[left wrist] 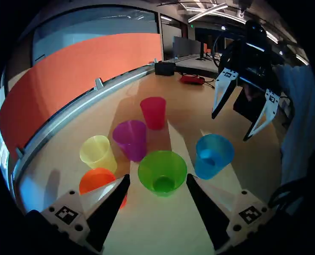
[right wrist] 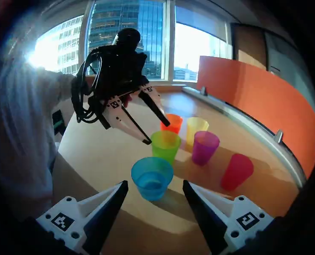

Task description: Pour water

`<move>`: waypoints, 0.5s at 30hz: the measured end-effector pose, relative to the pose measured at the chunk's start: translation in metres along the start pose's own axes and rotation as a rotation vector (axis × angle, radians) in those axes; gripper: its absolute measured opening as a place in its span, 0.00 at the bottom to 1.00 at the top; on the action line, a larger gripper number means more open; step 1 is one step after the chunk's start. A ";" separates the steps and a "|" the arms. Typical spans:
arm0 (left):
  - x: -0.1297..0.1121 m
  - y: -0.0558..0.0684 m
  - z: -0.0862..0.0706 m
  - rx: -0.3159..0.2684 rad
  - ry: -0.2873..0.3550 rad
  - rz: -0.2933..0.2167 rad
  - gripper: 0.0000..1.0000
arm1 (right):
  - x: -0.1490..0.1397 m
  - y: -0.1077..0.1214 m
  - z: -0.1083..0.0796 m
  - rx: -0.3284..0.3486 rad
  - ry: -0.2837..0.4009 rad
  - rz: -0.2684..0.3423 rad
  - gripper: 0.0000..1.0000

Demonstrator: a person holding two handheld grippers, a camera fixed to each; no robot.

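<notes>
The wooden surface (left wrist: 187, 112) runs along an orange wall panel (left wrist: 72, 72). The left gripper (left wrist: 157, 178) is released, with its fingers spread wide. The green cup (left wrist: 162, 172) stands just ahead between them, not touched. The right gripper (left wrist: 230, 126) hangs above the surface, also spread and holding nothing. In its own view the blue cup (right wrist: 152, 177) stands just before its fingertips. Behind the green cup stand the purple cup (left wrist: 131, 139), red cup (left wrist: 153, 112), yellow cup (left wrist: 97, 152) and orange cup (left wrist: 95, 180). Whether any cup has water inside, I cannot tell
</notes>
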State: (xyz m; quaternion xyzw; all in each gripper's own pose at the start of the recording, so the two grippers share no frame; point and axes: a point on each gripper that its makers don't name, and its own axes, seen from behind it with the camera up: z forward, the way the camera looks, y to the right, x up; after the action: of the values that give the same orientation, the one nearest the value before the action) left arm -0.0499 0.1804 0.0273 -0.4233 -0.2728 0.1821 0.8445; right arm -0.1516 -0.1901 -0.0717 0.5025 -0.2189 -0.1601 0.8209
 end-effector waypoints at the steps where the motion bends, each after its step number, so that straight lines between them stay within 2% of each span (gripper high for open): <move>1: 0.000 0.000 0.002 -0.002 -0.003 0.002 0.99 | -0.001 0.000 0.001 0.001 -0.002 -0.001 0.99; 15: 0.000 0.001 0.021 -0.021 -0.041 0.023 0.99 | -0.012 0.002 0.021 0.019 -0.014 0.007 1.00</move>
State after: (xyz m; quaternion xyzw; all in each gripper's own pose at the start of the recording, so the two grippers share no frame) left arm -0.0632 0.1936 0.0370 -0.4314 -0.2872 0.1975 0.8321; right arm -0.1729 -0.1996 -0.0636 0.5084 -0.2281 -0.1587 0.8151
